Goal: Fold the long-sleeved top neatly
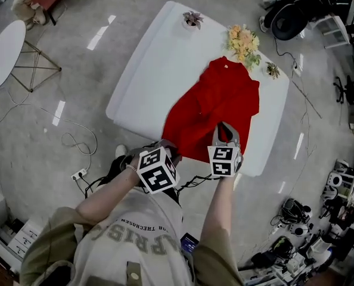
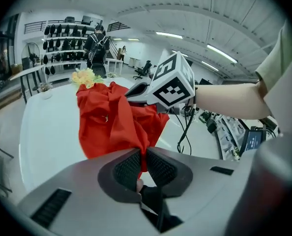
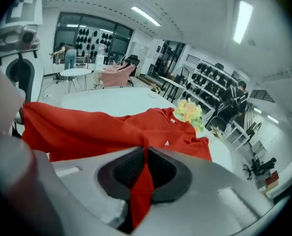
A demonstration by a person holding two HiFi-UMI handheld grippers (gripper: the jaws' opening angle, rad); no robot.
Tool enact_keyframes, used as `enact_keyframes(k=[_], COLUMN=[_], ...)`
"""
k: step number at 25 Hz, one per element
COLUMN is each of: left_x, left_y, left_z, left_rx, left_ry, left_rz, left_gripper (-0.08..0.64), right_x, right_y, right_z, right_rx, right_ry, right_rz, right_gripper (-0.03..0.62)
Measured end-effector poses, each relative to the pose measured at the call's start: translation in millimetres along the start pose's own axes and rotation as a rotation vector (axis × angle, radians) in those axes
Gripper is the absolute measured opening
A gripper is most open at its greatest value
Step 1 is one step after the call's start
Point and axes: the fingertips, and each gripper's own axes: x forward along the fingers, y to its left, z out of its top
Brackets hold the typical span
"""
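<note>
A red long-sleeved top [image 1: 216, 106] lies on the white table [image 1: 147, 70], its collar at the far end near the flowers. Both grippers are at its near hem by the table's front edge. My left gripper [image 1: 167, 146] is shut on the hem's left corner, and the cloth is bunched between its pads [image 2: 129, 166]. My right gripper [image 1: 226, 131] is shut on the hem's right part, with a strip of red cloth [image 3: 142, 191] hanging through its jaws. In the left gripper view the red top [image 2: 111, 119] rises in folds and the right gripper's marker cube [image 2: 173, 80] is beside it.
A small pot plant [image 1: 193, 19], yellow flowers [image 1: 244, 42] and another small plant [image 1: 273, 70] stand along the table's far edge. A round white side table [image 1: 4, 52] is at the left. Cables [image 1: 75, 142] lie on the floor, and equipment crowds the right side.
</note>
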Motion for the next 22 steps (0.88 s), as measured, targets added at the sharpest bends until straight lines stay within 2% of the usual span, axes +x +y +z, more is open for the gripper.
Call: enact_keyframes(k=[2, 4, 6, 8, 9, 11, 12, 14, 15, 17, 20, 22], left_x=[20.8, 43.4, 65.5, 82.9, 88.7, 93.1, 91.1, 78.6, 69.4, 48.7, 24.4, 21.2], left_y=[-9.4, -18.6, -30.3, -46.7, -57.6, -81.2, -89.8, -92.8, -86.1, -55.6, 21.8, 76.6], left_z=[18.6, 33.4, 43.1, 46.0, 45.4, 41.4, 38.7, 33.3, 31.1, 31.5, 48.8, 68.2], left_rx=[-0.014, -0.022, -0.007, 0.038, 0.068, 0.128, 0.158, 0.214, 0.229, 0.223, 0.232, 0.291], left_ry=[0.01, 0.032, 0.065, 0.114, 0.142, 0.197, 0.217, 0.238, 0.239, 0.223, 0.172, 0.14], left_rz=[-0.001, -0.007, -0.017, -0.048, -0.084, -0.184, -0.225, -0.258, -0.249, -0.178, 0.026, 0.166], left_gripper=[0.04, 0.04, 0.041, 0.044, 0.063, 0.203, 0.241, 0.266, 0.275, 0.275, 0.275, 0.275], right_x=[5.3, 4.9, -4.8, -18.8, -25.5, -36.9, -41.4, -48.7, -52.4, -61.0, -74.2, -80.7], right_y=[-14.6, -26.2, -36.7, -47.0, -51.1, -55.3, -55.7, -54.2, -52.5, -47.2, -32.4, -16.3], right_z=[-26.3, -52.3, -74.6, -92.3, -100.0, -113.4, -118.9, -125.8, -126.8, -124.1, -112.3, -103.5], right_rx=[0.078, 0.157, 0.24, 0.317, 0.346, 0.389, 0.405, 0.436, 0.455, 0.501, 0.554, 0.569], right_ry=[0.04, 0.076, 0.085, 0.071, 0.063, 0.053, 0.05, 0.042, 0.034, 0.01, -0.02, -0.024], right_rz=[0.066, 0.138, 0.197, 0.218, 0.218, 0.215, 0.214, 0.215, 0.218, 0.231, 0.26, 0.283], right_gripper=[0.026, 0.079, 0.19, 0.198, 0.198, 0.198, 0.198, 0.198, 0.198, 0.199, 0.199, 0.199])
